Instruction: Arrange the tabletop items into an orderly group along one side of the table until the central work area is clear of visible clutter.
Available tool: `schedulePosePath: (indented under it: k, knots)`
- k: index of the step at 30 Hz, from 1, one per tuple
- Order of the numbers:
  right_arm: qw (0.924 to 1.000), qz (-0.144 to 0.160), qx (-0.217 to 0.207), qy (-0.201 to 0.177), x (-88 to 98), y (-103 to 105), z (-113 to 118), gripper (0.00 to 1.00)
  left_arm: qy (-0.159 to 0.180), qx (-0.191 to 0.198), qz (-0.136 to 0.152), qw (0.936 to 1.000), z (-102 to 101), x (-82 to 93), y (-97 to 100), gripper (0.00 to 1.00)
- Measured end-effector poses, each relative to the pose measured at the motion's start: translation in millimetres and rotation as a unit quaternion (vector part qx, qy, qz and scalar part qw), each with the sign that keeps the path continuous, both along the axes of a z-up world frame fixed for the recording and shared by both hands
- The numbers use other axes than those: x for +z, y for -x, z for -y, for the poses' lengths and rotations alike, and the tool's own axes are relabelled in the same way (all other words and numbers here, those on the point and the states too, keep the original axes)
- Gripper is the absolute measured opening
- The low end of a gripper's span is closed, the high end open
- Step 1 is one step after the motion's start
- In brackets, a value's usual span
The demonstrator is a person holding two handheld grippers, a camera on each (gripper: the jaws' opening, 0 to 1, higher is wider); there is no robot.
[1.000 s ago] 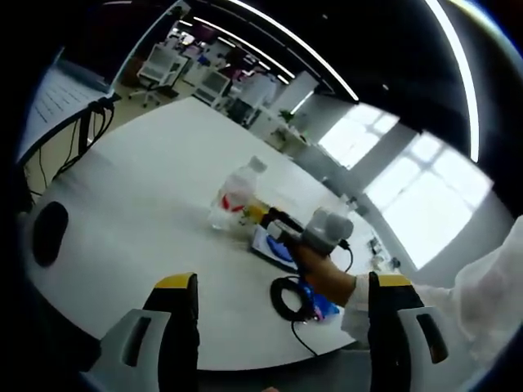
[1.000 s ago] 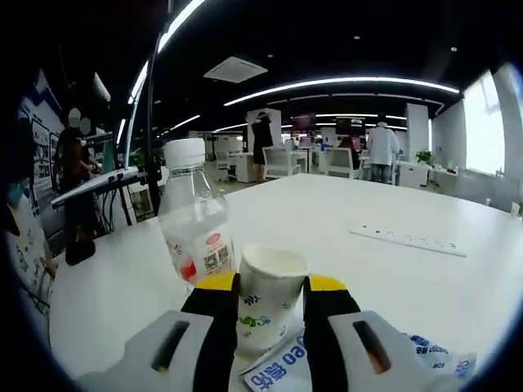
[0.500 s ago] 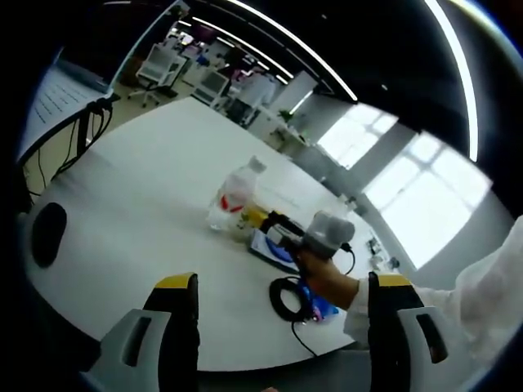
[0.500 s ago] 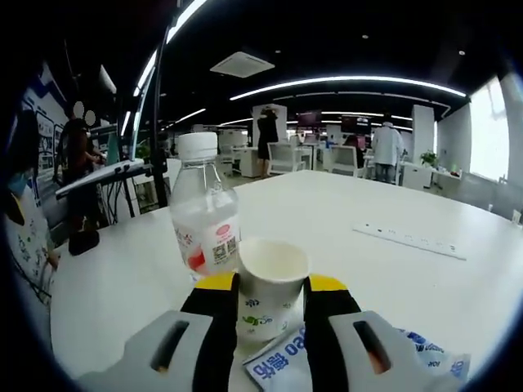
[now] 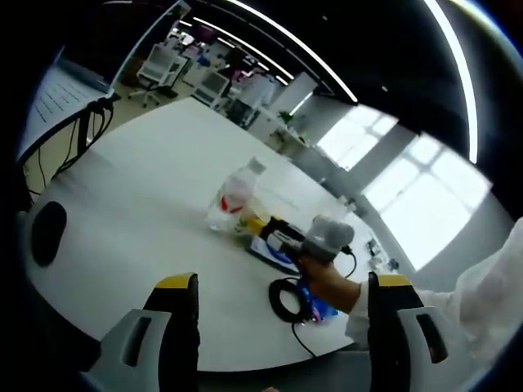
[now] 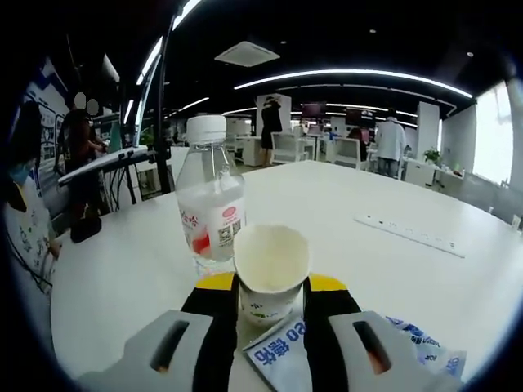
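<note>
One paper cup (image 6: 270, 266) in right gripper (image 6: 271, 292) grip by bottle (image 6: 211, 204); left gripper (image 5: 279, 287) wide apart.

White cup (image 6: 270, 269), red-labelled clear bottle (image 6: 211, 200), blue-printed packet (image 6: 282, 355), white table (image 6: 425, 278).

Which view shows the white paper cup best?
The right gripper view: the white paper cup sits close up between that gripper's jaws, open rim and printed side clear. In the left gripper view it is hidden or too small to make out beside the clear plastic bottle.
</note>
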State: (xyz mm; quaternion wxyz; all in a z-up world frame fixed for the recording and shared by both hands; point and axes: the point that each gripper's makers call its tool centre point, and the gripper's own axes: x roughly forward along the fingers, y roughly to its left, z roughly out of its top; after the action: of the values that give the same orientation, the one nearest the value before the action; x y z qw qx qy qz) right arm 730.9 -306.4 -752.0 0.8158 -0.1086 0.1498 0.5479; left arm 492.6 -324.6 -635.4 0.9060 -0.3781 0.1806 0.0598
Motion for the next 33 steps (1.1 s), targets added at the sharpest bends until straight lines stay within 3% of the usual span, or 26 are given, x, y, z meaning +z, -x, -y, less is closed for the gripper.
schedulePosePath:
  k: [13,18,24,33]
  knots:
    - [0.9999,-0.013,-0.004,0.008,1.8,1.5,2.6,0.31,0.002,-0.003,0.001,1.0,2.1,0.3,-0.4,0.82]
    - [0.9979,-0.053,-0.003,0.038,-13.6,6.3,8.8,0.32,0.0,-0.005,0.001,1.0,2.8,0.5,-0.6,0.82]
    - [0.9968,-0.077,-0.006,0.023,-12.5,14.9,13.4,0.52,0.0,-0.007,0.002,1.0,4.7,1.8,-1.3,0.83]
    - [0.9974,-0.066,-0.002,0.028,-8.0,14.6,15.5,0.54,0.001,-0.01,0.005,0.9999,5.8,3.0,-1.8,0.83]
